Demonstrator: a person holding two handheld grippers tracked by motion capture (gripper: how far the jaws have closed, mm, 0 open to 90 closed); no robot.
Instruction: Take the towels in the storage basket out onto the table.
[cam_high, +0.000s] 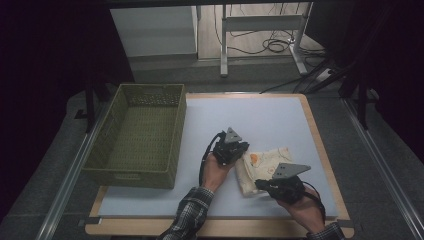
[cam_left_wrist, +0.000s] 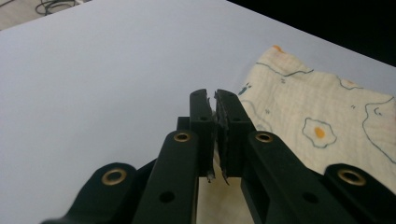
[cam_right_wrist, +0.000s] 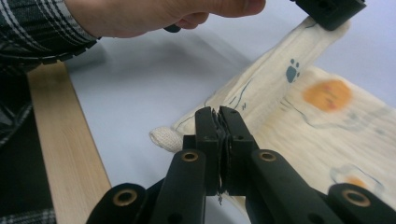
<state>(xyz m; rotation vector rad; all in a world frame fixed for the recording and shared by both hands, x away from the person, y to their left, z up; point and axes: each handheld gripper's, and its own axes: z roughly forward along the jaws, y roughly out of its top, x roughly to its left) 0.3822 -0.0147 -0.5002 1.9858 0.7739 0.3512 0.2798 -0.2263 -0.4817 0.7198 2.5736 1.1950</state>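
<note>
A cream cloth (cam_high: 265, 165) printed with fried eggs and paw marks lies on the white table top (cam_high: 250, 115), right of centre. My left gripper (cam_high: 241, 150) is at the cloth's left edge and shut on it. In the left gripper view the jaws (cam_left_wrist: 215, 100) are pressed together, with the cloth (cam_left_wrist: 327, 121) spreading to their right. My right gripper (cam_high: 260, 184) is shut on the cloth's near edge. The right gripper view has its jaws (cam_right_wrist: 218, 114) closed over a raised fold of cloth (cam_right_wrist: 261, 93) that runs up to the left gripper (cam_right_wrist: 329, 11).
An empty green woven basket (cam_high: 127, 176) stands on the left side of the table. The table's wooden rim (cam_right_wrist: 60, 140) runs along the near edge. A hand (cam_right_wrist: 177, 14) in a plaid sleeve holds the left gripper. Desk legs and cables are on the floor beyond.
</note>
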